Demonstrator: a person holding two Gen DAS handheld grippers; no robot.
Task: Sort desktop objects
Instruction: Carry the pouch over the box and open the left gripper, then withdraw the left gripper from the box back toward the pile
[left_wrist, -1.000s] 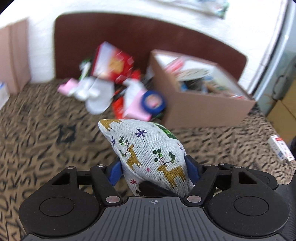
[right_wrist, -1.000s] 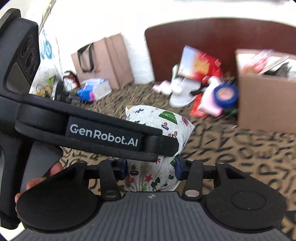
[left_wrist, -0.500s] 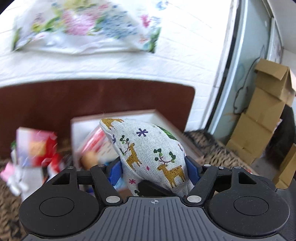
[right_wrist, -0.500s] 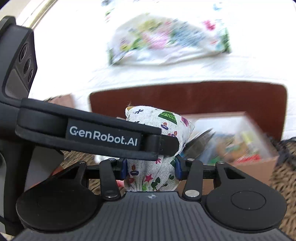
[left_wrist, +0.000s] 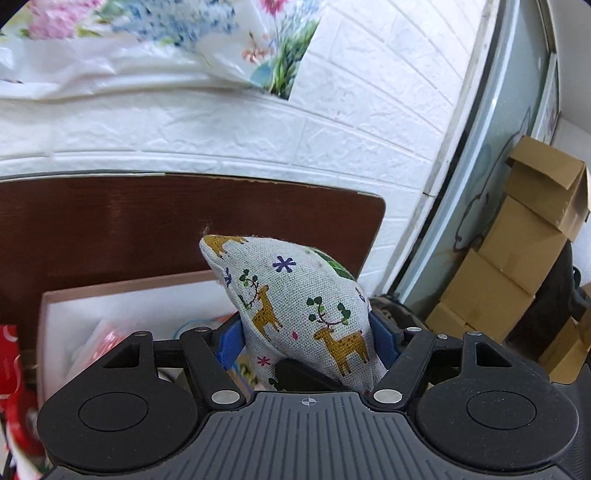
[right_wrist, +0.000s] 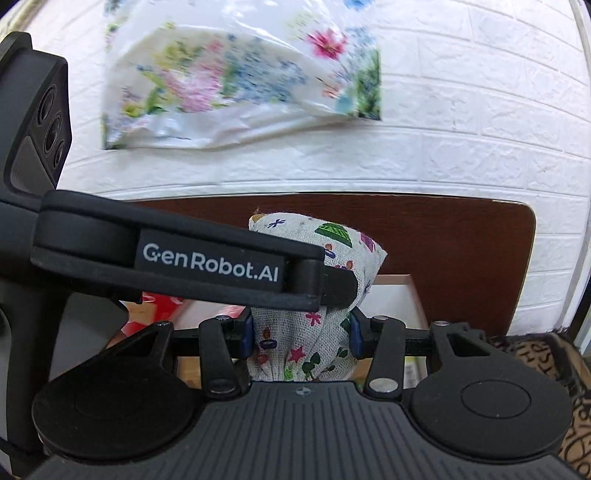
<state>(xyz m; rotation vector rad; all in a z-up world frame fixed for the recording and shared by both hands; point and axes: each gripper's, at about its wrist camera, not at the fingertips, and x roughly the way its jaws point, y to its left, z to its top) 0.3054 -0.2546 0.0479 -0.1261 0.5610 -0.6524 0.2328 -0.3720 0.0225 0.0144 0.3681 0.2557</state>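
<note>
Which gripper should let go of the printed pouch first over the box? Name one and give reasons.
Probably the left gripper. Both grippers are clamped on the printed pouch above the cardboard box. The right gripper pinches its bunched neck, a firmer hold for lowering it alone.

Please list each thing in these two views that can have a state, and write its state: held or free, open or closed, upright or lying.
fabric pouch: held between both grippers, lifted, pointed end up.
left gripper: shut on the fabric pouch.
right gripper: shut on the fabric pouch, bunching its lower end.
cardboard box: open at the top, things inside.
stacked cartons: piled by the wall, top one with flaps open.
floral bag: hanging on the wall, crumpled.
</note>
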